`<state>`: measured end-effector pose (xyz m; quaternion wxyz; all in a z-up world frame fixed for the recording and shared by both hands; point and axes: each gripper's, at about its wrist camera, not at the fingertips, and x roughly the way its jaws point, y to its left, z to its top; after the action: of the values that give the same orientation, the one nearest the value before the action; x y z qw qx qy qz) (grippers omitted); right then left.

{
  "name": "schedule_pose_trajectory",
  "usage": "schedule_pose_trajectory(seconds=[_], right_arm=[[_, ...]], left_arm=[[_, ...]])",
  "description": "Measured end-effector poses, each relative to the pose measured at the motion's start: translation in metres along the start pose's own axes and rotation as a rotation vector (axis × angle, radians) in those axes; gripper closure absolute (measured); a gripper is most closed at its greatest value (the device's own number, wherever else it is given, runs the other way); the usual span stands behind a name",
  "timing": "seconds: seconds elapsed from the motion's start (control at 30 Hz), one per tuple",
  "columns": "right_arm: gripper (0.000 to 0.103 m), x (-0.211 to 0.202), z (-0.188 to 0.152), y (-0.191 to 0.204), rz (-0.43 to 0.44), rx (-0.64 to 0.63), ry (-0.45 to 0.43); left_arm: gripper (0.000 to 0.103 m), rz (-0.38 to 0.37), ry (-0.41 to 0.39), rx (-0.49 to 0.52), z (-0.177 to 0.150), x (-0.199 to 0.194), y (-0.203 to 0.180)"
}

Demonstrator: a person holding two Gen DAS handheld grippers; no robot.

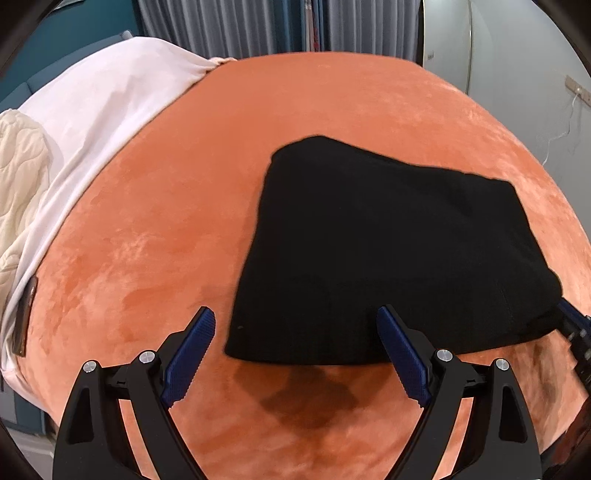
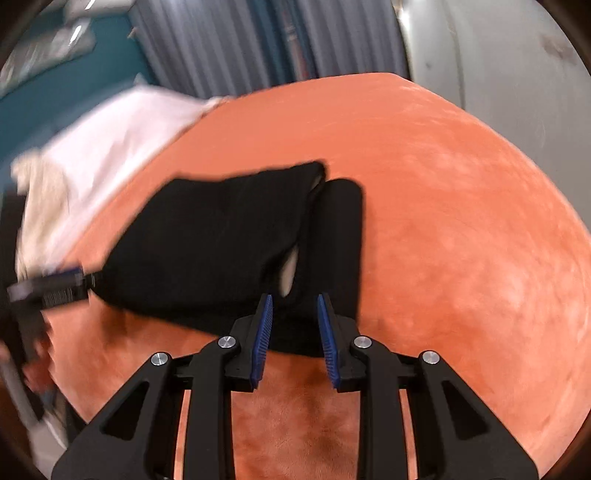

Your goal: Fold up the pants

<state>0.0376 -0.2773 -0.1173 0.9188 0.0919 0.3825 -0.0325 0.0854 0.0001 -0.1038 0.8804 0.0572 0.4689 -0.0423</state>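
At the bottom of the left wrist view the left gripper (image 1: 295, 325) has its jaws spread wide, blue pads (image 1: 400, 354) bare. The near left corner of the pants (image 1: 388, 251) lies between the tips; whether the pads touch the cloth cannot be told.

At the bottom of the right wrist view the right gripper (image 2: 295, 317) has its jaws partly apart, with the near edge of the pants (image 2: 221, 251) lying in the gap. No pad presses on it.

The pants are black, folded into a compact block on the orange cover (image 1: 166, 240), at centre right in the left view and centre left in the right view. The long axis runs from the near edge up toward the far side. In the right view the top layer sits askew over a narrower strip at its right, and a pale lining shows in the slit between them.

The right gripper shows at the lower right edge of the left view, touching the pants' corner; the left one shows at the left edge of the right view.

Farther off, at upper left, lie a white sheet (image 1: 110, 110) and a cream quilt (image 1: 22, 177). A dark flat object (image 1: 24, 317) sits at the sheet's edge. Grey curtains (image 1: 258, 26) hang at the top, with a pale wall (image 1: 498, 55) at upper right. No writing can be read.
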Motion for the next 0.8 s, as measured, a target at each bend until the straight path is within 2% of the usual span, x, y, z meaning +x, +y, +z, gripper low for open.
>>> schedule_pose_trajectory(seconds=[0.07, 0.13, 0.23, 0.33, 0.4, 0.43, 0.47, 0.5, 0.53, 0.6, 0.63, 0.7, 0.8], right_arm=[[0.078, 0.006, -0.001, 0.015, -0.021, -0.076, 0.006], [0.077, 0.016, 0.000, 0.019, -0.016, -0.083, 0.011], [0.096, 0.013, 0.007, 0.018, 0.019, -0.062, 0.012], [0.102, -0.015, 0.014, 0.001, 0.065, 0.022, -0.063], [0.103, -0.015, 0.011, -0.015, 0.019, 0.067, -0.063], [0.103, -0.001, 0.006, -0.024, -0.037, 0.062, -0.012], [0.103, 0.012, 0.000, -0.032, -0.046, 0.069, 0.046], [0.103, 0.016, -0.005, -0.039, -0.023, 0.099, 0.061], [0.103, 0.008, -0.006, -0.045, 0.014, 0.154, 0.036], [0.102, -0.012, 0.004, -0.045, 0.034, 0.187, -0.030], [0.098, -0.017, 0.011, -0.043, 0.046, 0.189, -0.049], [0.098, -0.019, 0.029, -0.037, 0.090, 0.175, -0.051], [0.098, 0.000, 0.063, -0.021, 0.084, 0.115, -0.028]], left_arm=[[0.016, 0.000, 0.020, 0.011, 0.001, 0.005, -0.005], [0.016, 0.010, 0.019, 0.016, 0.001, 0.006, -0.009], [0.016, 0.026, 0.016, 0.028, 0.001, 0.006, -0.014], [0.016, 0.039, 0.014, 0.044, 0.000, 0.005, -0.018], [0.016, 0.046, 0.013, 0.049, 0.000, 0.007, -0.020], [0.016, 0.045, 0.017, 0.053, 0.000, 0.008, -0.022], [0.016, 0.045, 0.022, 0.054, 0.000, 0.010, -0.023], [0.016, 0.048, 0.027, 0.056, -0.001, 0.012, -0.024], [0.016, 0.053, 0.029, 0.060, -0.001, 0.013, -0.026], [0.016, 0.062, 0.020, 0.067, -0.003, 0.012, -0.027], [0.016, 0.067, 0.017, 0.072, -0.003, 0.012, -0.028], [0.016, 0.069, 0.015, 0.075, -0.002, 0.013, -0.029], [0.016, 0.068, 0.018, 0.072, -0.001, 0.013, -0.030]])
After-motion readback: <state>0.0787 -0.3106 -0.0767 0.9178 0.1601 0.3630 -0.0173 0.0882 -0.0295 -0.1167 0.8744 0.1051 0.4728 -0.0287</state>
